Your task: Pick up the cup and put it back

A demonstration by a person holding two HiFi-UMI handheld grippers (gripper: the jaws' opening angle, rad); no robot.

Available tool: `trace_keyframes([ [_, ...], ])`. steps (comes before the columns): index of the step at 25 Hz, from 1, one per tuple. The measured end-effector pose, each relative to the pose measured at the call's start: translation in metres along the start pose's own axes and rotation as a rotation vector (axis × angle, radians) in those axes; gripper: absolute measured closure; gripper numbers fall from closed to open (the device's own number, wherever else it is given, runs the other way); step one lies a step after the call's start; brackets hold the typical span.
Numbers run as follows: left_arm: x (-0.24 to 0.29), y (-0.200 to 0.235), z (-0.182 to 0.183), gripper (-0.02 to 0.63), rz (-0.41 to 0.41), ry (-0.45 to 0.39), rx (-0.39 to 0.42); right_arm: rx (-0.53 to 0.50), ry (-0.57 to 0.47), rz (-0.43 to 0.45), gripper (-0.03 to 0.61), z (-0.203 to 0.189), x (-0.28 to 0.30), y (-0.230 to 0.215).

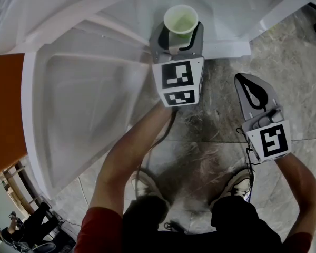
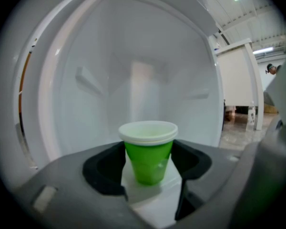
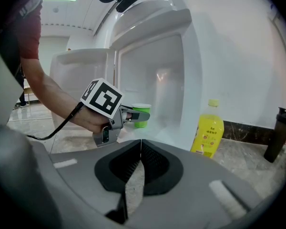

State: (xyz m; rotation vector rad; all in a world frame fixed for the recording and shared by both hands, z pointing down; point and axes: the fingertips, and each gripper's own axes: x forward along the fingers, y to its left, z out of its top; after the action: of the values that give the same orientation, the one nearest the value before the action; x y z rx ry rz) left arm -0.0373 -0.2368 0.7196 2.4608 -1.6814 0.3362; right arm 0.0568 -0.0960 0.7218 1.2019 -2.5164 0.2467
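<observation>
Standing upright on the white bottom ledge of an open white refrigerator (image 2: 133, 56), the green plastic cup with a white rim (image 2: 148, 156) is at the top centre of the head view and at the lower centre of the left gripper view. The left claw (image 2: 148, 147) is clamped on it: one dark pad touches each side of the cup just under the rim, and lower down, where the cup gets narrower, a little gap shows. The cup's base rests on the ledge.

At the right of the head view the right claw (image 1: 242, 79) has its jaws together with nothing between them, above the grey marble floor (image 1: 210, 130). At the right of the right gripper view, a yellow plastic bottle (image 3: 209, 132) stands on the floor beside the refrigerator, and a dark bottle (image 3: 281, 132) stands farther right.
</observation>
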Motion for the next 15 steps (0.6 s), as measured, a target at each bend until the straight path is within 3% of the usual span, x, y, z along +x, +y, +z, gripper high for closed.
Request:
trace_keyframes([
  [15, -0.027, -0.017, 0.027, 0.318, -0.077, -0.056, 0.041, -0.02, 0.008, 0.003, 0.577, 0.004, -0.003, 0.005],
])
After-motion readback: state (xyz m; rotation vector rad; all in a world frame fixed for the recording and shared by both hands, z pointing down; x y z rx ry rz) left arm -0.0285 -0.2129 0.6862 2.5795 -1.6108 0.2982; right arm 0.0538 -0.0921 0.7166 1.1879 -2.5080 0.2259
